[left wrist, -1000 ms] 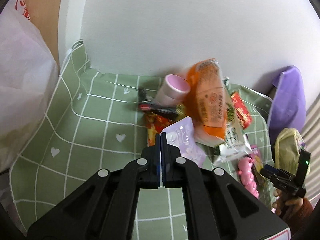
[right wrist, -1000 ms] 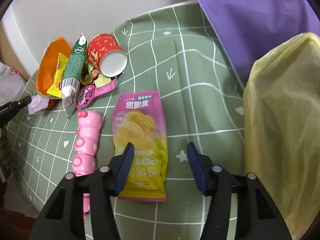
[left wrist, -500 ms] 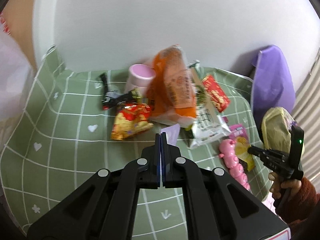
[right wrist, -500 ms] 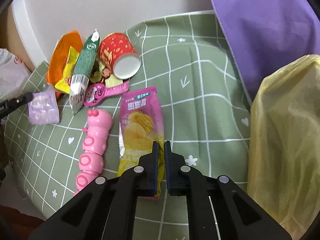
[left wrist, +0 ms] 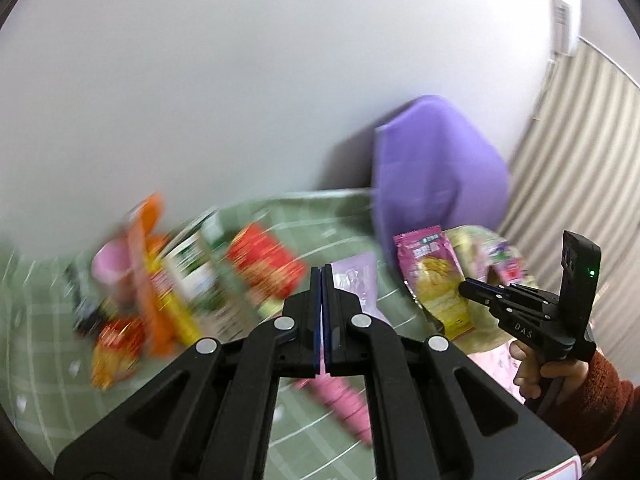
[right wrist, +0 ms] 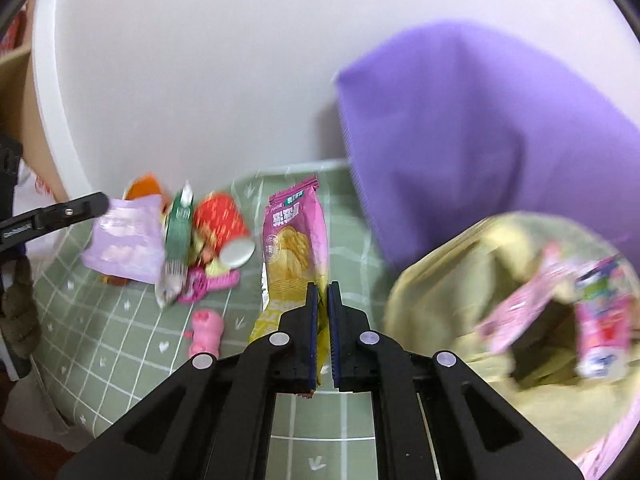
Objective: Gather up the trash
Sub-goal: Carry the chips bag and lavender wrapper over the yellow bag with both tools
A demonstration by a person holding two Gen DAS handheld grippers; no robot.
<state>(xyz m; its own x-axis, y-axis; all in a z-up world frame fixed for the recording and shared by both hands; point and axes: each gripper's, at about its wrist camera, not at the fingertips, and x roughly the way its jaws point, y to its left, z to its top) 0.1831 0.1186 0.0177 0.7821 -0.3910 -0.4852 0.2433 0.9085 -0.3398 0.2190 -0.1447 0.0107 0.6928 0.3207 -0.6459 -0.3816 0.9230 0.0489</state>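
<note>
**Both grippers carry wrappers off the bench**

We hold the left gripper with its jaws pressed together on a lilac packet, which hangs lifted above the green checked cloth covering the bench. From the right wrist view we see that same packet dangling from the left gripper's tip, above the heap of litter.

Our right gripper is clamped on the lower end of a pink chip bag, which stands up from the jaws, clear of the cloth. In the left wrist view the chip bag sits in front of the yellow trash bag.

The trash bag lies open to our right, just beside the right gripper, with pink wrappers inside; motion blur hides their detail.

On the cloth remain a red cup lying on its side, a green-and-white pack, an orange bag and a pink toy. A purple bag leans against the white wall behind.
</note>
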